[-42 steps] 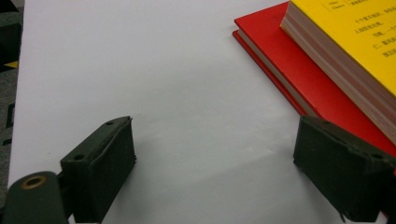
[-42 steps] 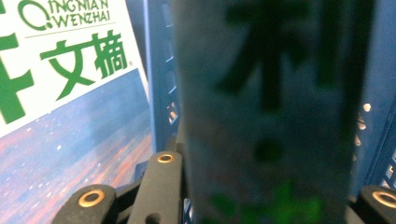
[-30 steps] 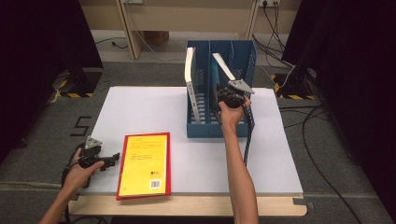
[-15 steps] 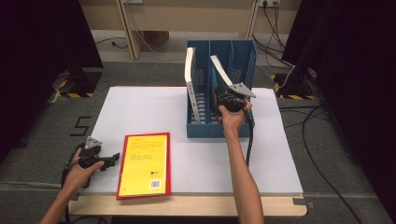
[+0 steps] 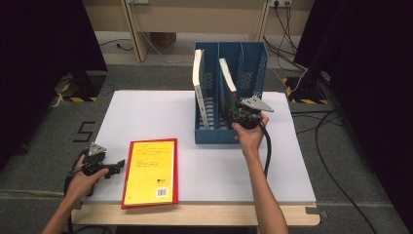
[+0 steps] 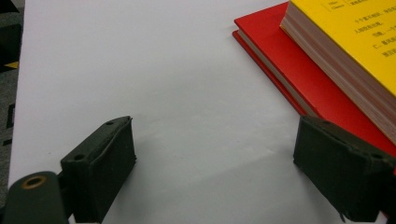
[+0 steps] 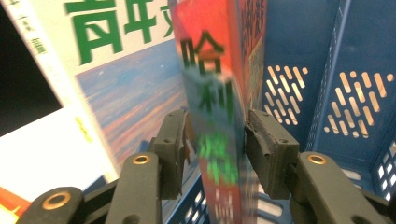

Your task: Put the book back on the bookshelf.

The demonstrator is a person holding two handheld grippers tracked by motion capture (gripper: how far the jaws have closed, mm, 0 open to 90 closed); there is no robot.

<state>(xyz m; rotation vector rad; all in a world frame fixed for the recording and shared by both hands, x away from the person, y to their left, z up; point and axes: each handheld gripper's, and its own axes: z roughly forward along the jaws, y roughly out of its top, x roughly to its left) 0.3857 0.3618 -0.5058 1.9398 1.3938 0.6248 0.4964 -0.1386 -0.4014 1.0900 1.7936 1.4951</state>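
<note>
Clamping the right claw (image 7: 215,154) on the spine of a book (image 7: 219,116) tilted in the blue rack (image 5: 253,63) on the counter (image 5: 146,107); risked slipping or tipping onto the neighbouring book (image 5: 198,83). Left claw (image 6: 215,172) apart, beside the yellow book (image 5: 152,170)

The desk (image 5: 146,112) is seen whole from above and in front in the high view. The yellow book (image 6: 355,42), at lower left there (image 5: 151,170), is met close and low at the left gripper view's upper right. The blue rack (image 7: 327,93), upper centre from above (image 5: 253,63), is faced very closely in the right gripper view.
</note>
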